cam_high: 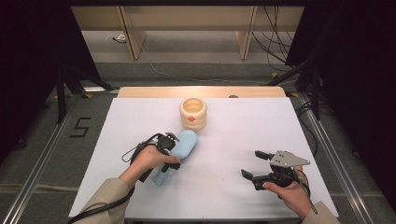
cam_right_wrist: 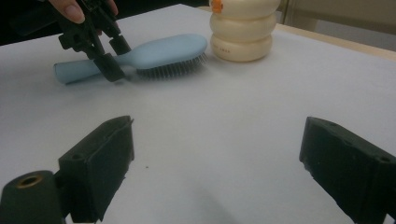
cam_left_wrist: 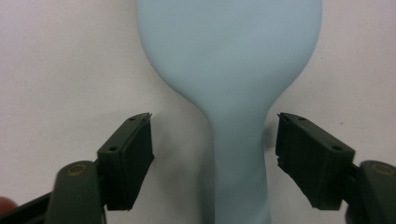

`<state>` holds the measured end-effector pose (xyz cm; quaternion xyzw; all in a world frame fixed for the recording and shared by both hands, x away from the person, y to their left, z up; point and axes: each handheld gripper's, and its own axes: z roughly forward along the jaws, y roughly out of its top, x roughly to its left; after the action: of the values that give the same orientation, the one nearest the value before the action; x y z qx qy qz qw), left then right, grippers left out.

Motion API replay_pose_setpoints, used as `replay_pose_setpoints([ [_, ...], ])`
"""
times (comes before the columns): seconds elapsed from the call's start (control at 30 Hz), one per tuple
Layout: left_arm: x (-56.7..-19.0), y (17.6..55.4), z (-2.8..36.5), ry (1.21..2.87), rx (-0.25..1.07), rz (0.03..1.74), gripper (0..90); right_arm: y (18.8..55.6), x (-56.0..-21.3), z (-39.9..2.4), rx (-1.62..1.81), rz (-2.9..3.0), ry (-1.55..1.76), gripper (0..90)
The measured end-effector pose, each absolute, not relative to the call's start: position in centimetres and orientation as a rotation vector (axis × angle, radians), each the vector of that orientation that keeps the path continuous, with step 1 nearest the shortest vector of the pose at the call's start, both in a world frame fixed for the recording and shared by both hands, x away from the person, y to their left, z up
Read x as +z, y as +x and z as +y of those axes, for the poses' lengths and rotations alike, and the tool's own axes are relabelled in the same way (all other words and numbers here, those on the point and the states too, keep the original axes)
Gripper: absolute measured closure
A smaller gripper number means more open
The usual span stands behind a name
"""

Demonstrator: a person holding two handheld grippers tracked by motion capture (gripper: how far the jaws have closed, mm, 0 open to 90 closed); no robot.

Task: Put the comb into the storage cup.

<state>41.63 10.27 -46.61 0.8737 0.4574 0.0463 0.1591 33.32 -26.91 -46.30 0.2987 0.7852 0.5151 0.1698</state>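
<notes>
A light blue hairbrush [cam_high: 184, 143] lies bristles down on the white table, its head toward a cream ribbed container [cam_high: 193, 113] with an orange spot. My left gripper [cam_high: 167, 163] points down over the brush handle. In the left gripper view the handle [cam_left_wrist: 238, 163] runs up between the two pads, with a wide gap at the left pad and a narrow one at the right, so my left gripper [cam_left_wrist: 215, 154] is open. My right gripper [cam_high: 250, 163] rests open near the front right of the table, and its jaws stand wide apart over bare table [cam_right_wrist: 215, 158]. The right gripper view also takes in the brush [cam_right_wrist: 159, 49] and the container [cam_right_wrist: 243, 32].
The white table surface [cam_high: 233, 135] ends in a wooden strip at the far edge. Dark stands and cables flank the table on both sides. A floor marking reading 5 [cam_high: 80, 127] sits left of the table.
</notes>
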Motion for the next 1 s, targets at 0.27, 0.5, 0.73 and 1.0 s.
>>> replay_pose_setpoints([
  [0.27, -46.50, 41.76, 10.17, 2.508, 0.118, 1.311, 41.3, 33.33, -46.30, -26.91, 1.464, 2.232, 0.847, 11.0],
  [0.5, -46.39, 41.79, 9.79, 2.518, 0.119, 1.327, 49.7, 33.34, -46.33, -26.90, 1.463, 2.231, 0.848, 11.0],
  [0.73, -46.28, 41.97, 9.74, 2.519, 0.109, 1.332, 56.9, 33.33, -46.34, -26.90, 1.461, 2.234, 0.848, 11.0],
  [1.0, -46.27, 41.90, 9.70, 2.490, 0.086, 1.354, 67.9, 33.33, -46.36, -26.88, 1.461, 2.234, 0.848, 11.0],
])
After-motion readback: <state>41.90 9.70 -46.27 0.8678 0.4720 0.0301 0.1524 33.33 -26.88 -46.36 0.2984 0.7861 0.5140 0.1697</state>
